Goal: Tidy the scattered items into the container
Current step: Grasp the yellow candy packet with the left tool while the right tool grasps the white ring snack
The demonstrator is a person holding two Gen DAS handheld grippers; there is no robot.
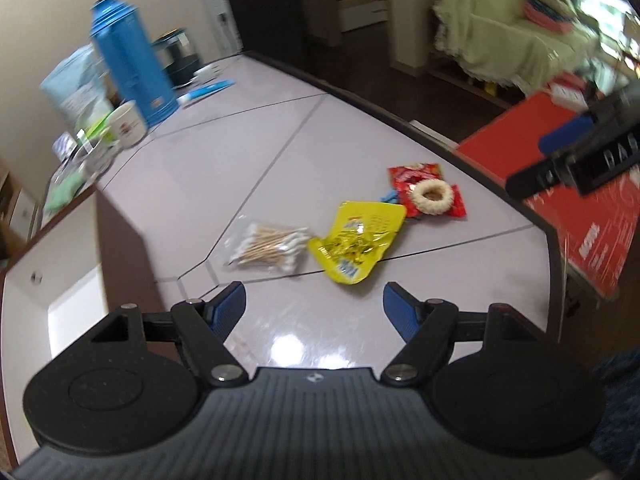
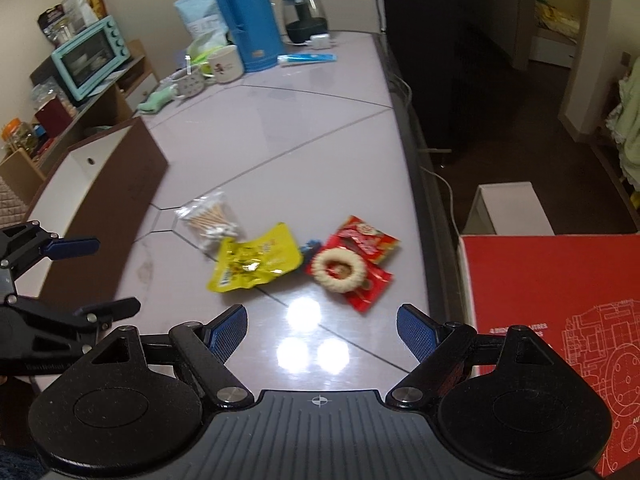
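Observation:
On the pale table lie a clear bag of cotton swabs (image 1: pixel 270 247) (image 2: pixel 212 222), a yellow snack packet (image 1: pixel 354 242) (image 2: pixel 256 262), a red snack packet (image 1: pixel 424 184) (image 2: pixel 364 264) with a white ring (image 1: pixel 433 197) (image 2: pixel 339 270) on it, and a small blue item (image 1: pixel 389 198) (image 2: pixel 310 246) between the packets. A brown container with a white inside (image 1: pixel 60 272) (image 2: pixel 92 176) stands at the table's left. My left gripper (image 1: pixel 314 312) (image 2: pixel 86 276) is open and empty, just short of the yellow packet. My right gripper (image 2: pixel 322 330) is open and empty, short of the ring.
A blue thermos (image 2: pixel 248 16), mugs (image 2: pixel 224 64), a toothpaste tube (image 2: pixel 308 58) and a dark jar (image 2: pixel 304 14) stand at the table's far end. A red box (image 2: pixel 560 320) stands off the table's right edge. A teal oven (image 2: pixel 90 56) sits on a shelf at left.

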